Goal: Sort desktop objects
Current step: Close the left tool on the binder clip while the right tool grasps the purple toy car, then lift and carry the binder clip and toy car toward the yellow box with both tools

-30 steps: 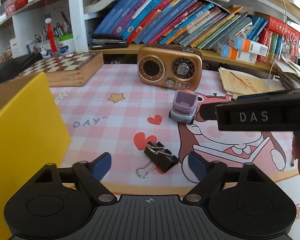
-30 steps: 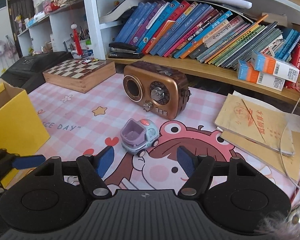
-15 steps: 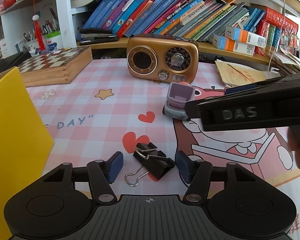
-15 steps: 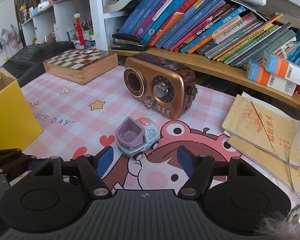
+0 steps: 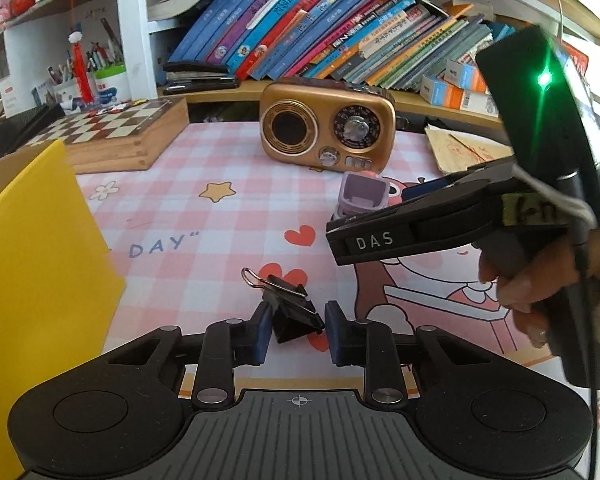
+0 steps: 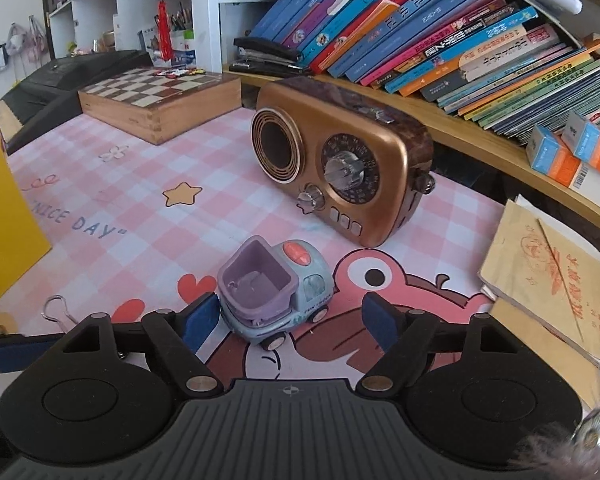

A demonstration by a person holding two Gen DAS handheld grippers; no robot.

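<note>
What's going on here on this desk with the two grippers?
A person is sorting small desk items with a handheld gripper in each hand. The left gripper is closing around a black binder clip on the pink checked mat; its pads look not quite pressed on yet. The right gripper is opening around a small toy truck, which sits between its fingers, ungripped. A yellow box stands at the left.
</note>
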